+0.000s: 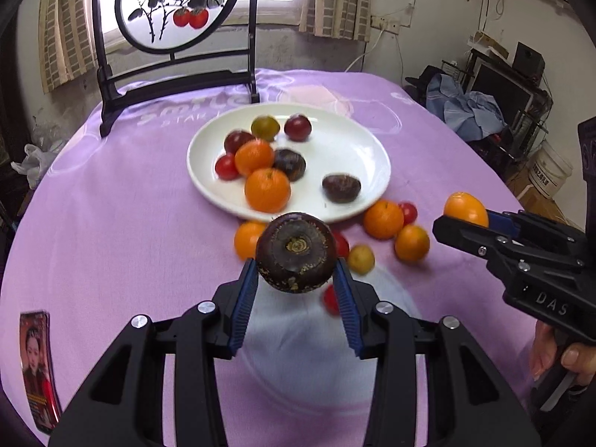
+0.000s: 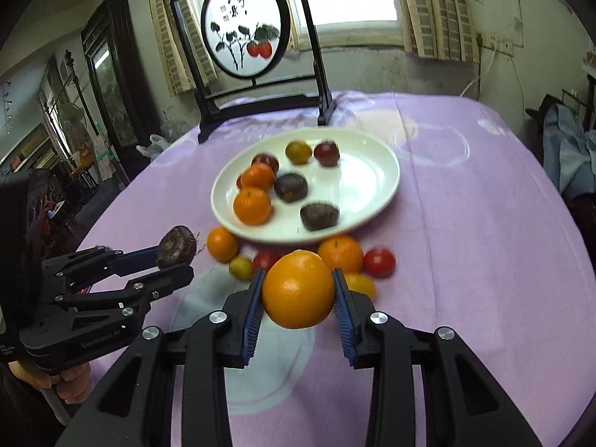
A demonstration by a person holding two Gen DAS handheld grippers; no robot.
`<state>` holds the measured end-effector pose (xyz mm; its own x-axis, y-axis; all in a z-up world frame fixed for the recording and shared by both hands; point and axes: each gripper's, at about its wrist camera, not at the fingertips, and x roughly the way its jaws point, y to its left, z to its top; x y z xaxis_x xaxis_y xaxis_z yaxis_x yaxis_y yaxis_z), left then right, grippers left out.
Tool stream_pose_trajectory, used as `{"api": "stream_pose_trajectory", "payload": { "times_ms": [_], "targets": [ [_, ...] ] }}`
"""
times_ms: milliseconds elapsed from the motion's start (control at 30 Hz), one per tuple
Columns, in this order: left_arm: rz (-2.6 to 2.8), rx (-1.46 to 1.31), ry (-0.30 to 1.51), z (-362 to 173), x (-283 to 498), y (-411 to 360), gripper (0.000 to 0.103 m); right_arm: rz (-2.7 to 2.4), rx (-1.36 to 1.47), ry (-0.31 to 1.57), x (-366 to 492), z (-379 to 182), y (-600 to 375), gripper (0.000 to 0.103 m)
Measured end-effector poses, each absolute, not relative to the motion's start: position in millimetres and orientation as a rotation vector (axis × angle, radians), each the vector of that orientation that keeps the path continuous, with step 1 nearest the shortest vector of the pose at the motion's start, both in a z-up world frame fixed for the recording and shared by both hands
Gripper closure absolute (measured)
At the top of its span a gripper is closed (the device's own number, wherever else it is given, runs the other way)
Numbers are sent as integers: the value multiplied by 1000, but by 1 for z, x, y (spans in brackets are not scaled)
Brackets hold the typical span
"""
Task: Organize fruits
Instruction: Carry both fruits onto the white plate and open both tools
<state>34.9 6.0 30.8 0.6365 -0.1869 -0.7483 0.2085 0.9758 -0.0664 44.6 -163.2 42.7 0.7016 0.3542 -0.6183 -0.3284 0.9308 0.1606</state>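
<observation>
- The left tongs [image 1: 296, 283] are clamped on a dark brown water chestnut [image 1: 296, 252], its blue pads [image 1: 244, 309] pressing both sides, and hold it above the purple-covered worktop [image 1: 111, 223], just short of the plate's near rim.
- Seen from the right wrist camera, the left tongs [image 2: 175, 260] reach in from the left, roughly level, with the chestnut [image 2: 177, 246] at their tips; a hand [image 2: 70, 380] grips the handle below.
- The right tongs [image 2: 298, 298] are clamped on an orange [image 2: 298, 288] (the largest fruit in sight), lifted off the cloth in front of the loose fruit.
- From the left wrist camera the right tongs [image 1: 462, 223] come in from the right edge, angled toward the plate, with the orange [image 1: 465, 210] at their tip and fingers [image 1: 570, 357] wrapped round the grip.
- The white plate [image 1: 357, 141] sits mid-worktop and holds two mandarins [image 1: 267, 190], two dark chestnuts [image 1: 341, 187], and several small tomatoes in red, dark red and greenish yellow [image 1: 265, 127].
- Loose fruit lies on the cloth just beside the plate's near rim: mandarins [image 1: 383, 219], red cherry tomatoes [image 1: 408, 212] and a yellow one [image 1: 360, 259].
- A framed round painting on a black stand [image 1: 175, 3] stands upright behind the plate.
- A printed card with a portrait [image 1: 37, 368] lies at the worktop's near left edge.
</observation>
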Motion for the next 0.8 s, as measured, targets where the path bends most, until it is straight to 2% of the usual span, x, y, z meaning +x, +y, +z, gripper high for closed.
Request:
{"api": "stream_pose_trajectory", "payload": {
  "times_ms": [367,800],
  "targets": [
    [-218,26,889,24,105,-25,62,359,107,735,120,45,-171,67],
    [-204,27,929,-1,146,-46,61,367,211,837,177,18,-174,66]
  ]
}}
